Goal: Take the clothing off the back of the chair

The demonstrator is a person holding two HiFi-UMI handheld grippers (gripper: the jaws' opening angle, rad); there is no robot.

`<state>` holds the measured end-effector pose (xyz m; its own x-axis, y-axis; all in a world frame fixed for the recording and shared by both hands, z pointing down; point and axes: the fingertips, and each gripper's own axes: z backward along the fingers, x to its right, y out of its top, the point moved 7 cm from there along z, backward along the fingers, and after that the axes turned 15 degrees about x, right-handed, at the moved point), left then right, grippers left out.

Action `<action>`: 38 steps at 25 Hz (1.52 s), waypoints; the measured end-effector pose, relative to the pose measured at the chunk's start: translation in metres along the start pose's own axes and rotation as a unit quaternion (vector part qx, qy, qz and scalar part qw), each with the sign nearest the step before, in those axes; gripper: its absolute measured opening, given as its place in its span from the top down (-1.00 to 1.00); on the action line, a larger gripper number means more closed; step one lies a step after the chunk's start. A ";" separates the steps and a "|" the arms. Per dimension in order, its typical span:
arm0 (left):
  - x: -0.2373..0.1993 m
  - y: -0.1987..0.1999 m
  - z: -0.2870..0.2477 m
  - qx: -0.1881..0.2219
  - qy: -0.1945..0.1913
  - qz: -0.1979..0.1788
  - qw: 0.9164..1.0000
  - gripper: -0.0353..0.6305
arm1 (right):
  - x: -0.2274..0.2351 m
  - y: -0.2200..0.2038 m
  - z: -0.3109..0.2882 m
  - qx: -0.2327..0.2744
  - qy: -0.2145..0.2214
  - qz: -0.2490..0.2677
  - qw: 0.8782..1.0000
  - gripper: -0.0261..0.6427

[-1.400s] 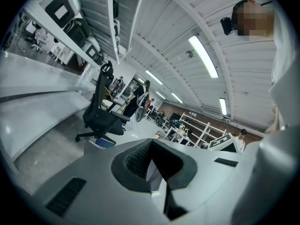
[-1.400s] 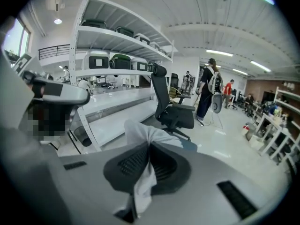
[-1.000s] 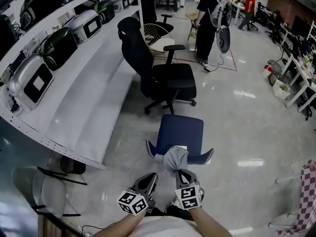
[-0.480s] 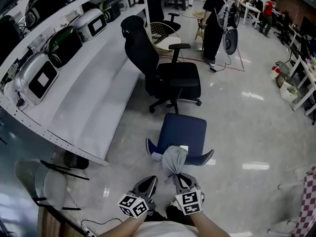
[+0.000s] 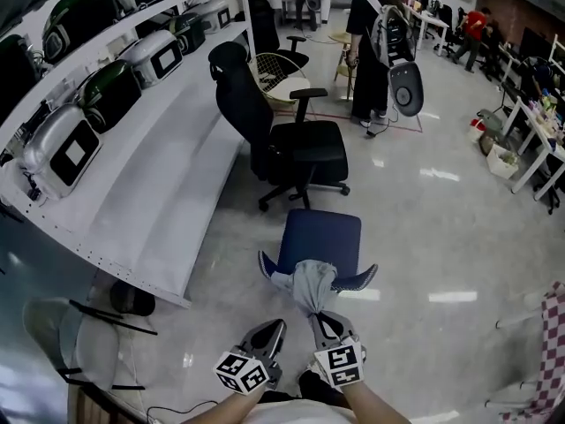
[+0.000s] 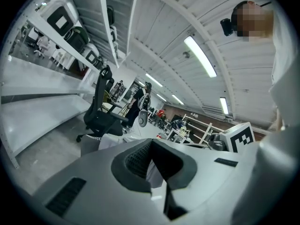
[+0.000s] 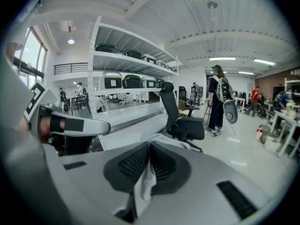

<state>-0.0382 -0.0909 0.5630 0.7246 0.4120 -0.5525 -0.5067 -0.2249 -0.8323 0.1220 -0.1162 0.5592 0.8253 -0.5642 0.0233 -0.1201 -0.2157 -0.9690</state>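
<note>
Straight ahead at 12 o'clock, past the long white table (image 5: 168, 193) running up at 10 o'clock and the black office chair (image 5: 291, 144) beside it, stands the blue chair (image 5: 322, 235). Its back is the side nearest the person, so both grippers can reach the top edge without leaning over the seat.

The clothing (image 5: 305, 281) lies draped over the middle of that back. One bunched end is drawn out toward 6 o'clock into the right gripper (image 5: 320, 318). The right gripper's jaws are pressed together on a fold of it, and a pale strip of cloth hangs down between the pads. Gripping at one gathered end looks like a way to peel the garment up and off the back in a single pull.

The left gripper (image 5: 275, 325) sits just beside the right one at 9 o'clock, apart from the cloth. Its jaws are drawn together with nothing clearly caught in them, and it probably waits to take up the slack.

The garment is light grey, thin and limp. It spreads wide where it rests on the chair back and narrows to a twisted neck at the pinch, with a whiter edge showing at its 9 o'clock side.
</note>
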 end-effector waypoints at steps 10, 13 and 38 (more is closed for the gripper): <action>-0.004 0.012 0.059 -0.002 -0.056 0.028 0.998 0.87 | -0.066 0.019 0.039 0.012 -0.052 -0.005 0.999 0.85; -0.002 0.013 0.074 -0.001 -0.068 0.033 0.997 0.87 | -0.082 0.021 0.049 0.016 -0.061 -0.006 0.998 0.85; 0.016 0.003 0.122 0.001 -0.096 0.065 0.993 0.87 | -0.140 0.037 0.113 0.029 -0.086 -0.006 0.996 0.85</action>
<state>-0.0852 0.0227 0.5575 0.5499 0.5408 -0.6365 -0.5913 -0.2862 -0.7539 0.0644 0.0450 0.4923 0.9090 -0.4169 -0.0027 -0.0818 -0.1720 -0.9817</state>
